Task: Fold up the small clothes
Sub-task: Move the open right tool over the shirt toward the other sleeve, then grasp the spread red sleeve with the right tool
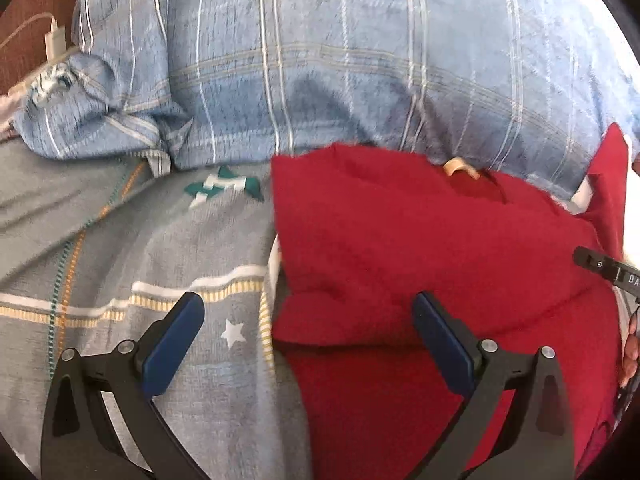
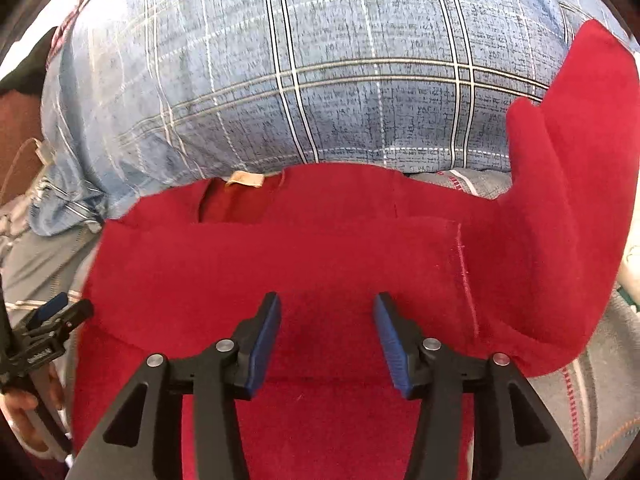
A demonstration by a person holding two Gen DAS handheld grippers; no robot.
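Observation:
A small red fleece garment [image 2: 320,256] lies on a grey patterned bedsheet [image 1: 120,248], its collar with a tan label [image 2: 246,179] at the far side. One sleeve [image 2: 572,184] stands up at the right against the pillow. The garment's left part is folded inward, seen in the left wrist view [image 1: 420,248]. My left gripper [image 1: 308,324] is open and empty over the garment's left edge. My right gripper [image 2: 326,320] is open and empty over the garment's middle. The left gripper also shows at the edge of the right wrist view [image 2: 56,312].
A large blue plaid pillow [image 1: 340,60] lies just behind the garment. A white charger and cable [image 1: 54,40] sit on a brown surface at the far left. The bedsheet also shows at the right of the right wrist view [image 2: 600,380].

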